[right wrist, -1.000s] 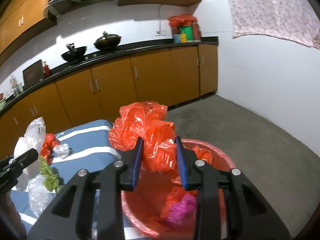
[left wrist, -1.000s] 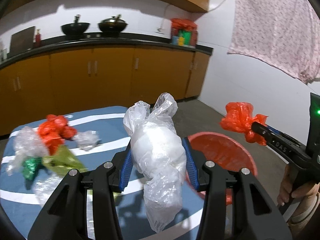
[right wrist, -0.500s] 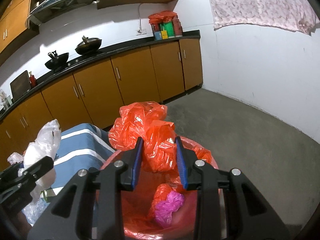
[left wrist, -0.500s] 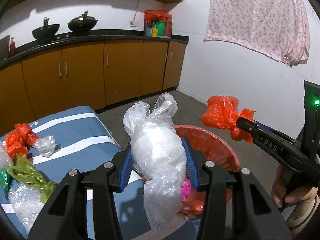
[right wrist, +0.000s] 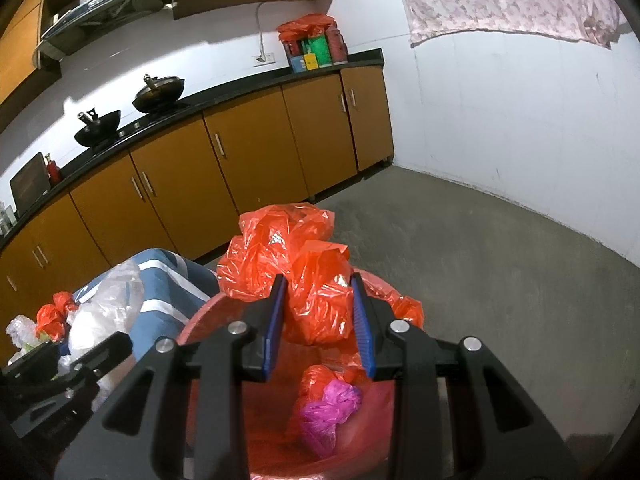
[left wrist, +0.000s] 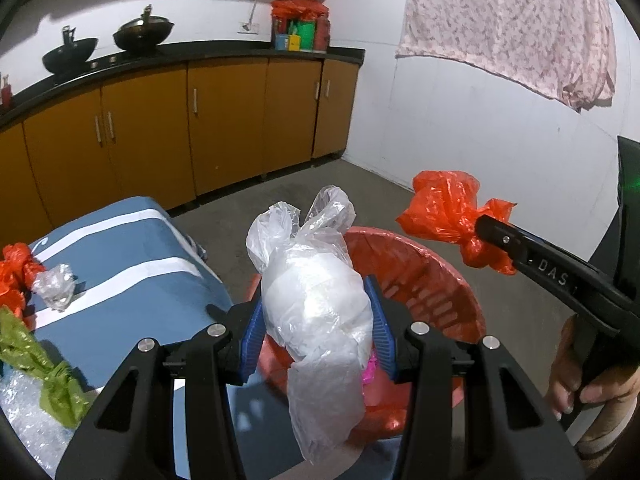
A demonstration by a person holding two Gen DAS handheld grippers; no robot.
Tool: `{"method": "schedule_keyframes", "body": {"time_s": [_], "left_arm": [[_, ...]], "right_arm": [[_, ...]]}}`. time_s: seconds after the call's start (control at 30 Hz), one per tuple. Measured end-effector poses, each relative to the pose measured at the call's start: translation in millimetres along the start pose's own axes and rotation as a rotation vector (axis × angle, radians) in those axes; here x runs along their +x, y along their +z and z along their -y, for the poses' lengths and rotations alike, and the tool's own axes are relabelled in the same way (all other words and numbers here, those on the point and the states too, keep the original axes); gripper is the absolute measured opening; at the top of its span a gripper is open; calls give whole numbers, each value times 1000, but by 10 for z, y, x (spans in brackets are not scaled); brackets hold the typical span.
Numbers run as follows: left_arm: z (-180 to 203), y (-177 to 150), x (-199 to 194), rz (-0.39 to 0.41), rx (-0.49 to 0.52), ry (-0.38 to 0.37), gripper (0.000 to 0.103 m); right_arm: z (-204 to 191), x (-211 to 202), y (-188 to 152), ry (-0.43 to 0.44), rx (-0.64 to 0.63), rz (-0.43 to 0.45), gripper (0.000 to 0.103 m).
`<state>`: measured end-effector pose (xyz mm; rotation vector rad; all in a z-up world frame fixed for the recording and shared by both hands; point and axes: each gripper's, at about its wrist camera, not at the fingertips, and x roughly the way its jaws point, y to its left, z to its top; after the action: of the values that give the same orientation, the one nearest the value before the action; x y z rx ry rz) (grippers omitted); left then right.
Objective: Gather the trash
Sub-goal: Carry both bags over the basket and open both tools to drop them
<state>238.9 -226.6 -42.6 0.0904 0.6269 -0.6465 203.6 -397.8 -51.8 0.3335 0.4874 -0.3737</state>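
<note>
Right wrist: both grippers clamp bags, red bag [right wrist: 316,300] above basket rim [right wrist: 192,320].

Both wrist views overlook the red basket [left wrist: 420,276] closely.

From my remote station, the left gripper [left wrist: 316,336] shows as matte black plastic: two angular arms with triangular cut-outs, each carrying two round silver screw heads, and ridged blue pads [left wrist: 251,338] lining the inner faces of the fingers. The right gripper [right wrist: 319,322] is built the same way, black frame, silver screws, blue ribbed pads [right wrist: 362,322]. Seen side-on from the left camera, its long black finger bears the raised letters "DAS", and a green light glows on the dark housing behind it. A hand [left wrist: 576,372] is at its black grip, with a pale beige cuff at the wrist below.
</note>
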Motion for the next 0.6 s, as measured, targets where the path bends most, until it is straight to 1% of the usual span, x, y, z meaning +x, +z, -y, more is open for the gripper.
{"method": "schedule_keyframes", "body": {"time_s": [0.23, 0.37, 0.4, 0.43, 0.5, 0.53, 0.6], "left_arm": [[168, 52, 226, -11, 56, -22, 47], [198, 55, 359, -26, 64, -27, 48], [192, 49, 403, -35, 60, -21, 52], [185, 38, 434, -44, 56, -21, 57], [157, 12, 480, -62, 42, -18, 61], [140, 1, 494, -69, 36, -18, 64], [116, -31, 500, -79, 30, -13, 65]], "right_arm": [[102, 124, 35, 4, 42, -5, 32], [132, 183, 59, 16, 65, -1, 33], [156, 186, 52, 23, 71, -2, 36], [189, 194, 46, 31, 81, -4, 36], [233, 216, 38, 52, 99, -11, 37], [249, 228, 32, 61, 104, -15, 40], [269, 242, 3, 72, 112, -23, 43]]}}
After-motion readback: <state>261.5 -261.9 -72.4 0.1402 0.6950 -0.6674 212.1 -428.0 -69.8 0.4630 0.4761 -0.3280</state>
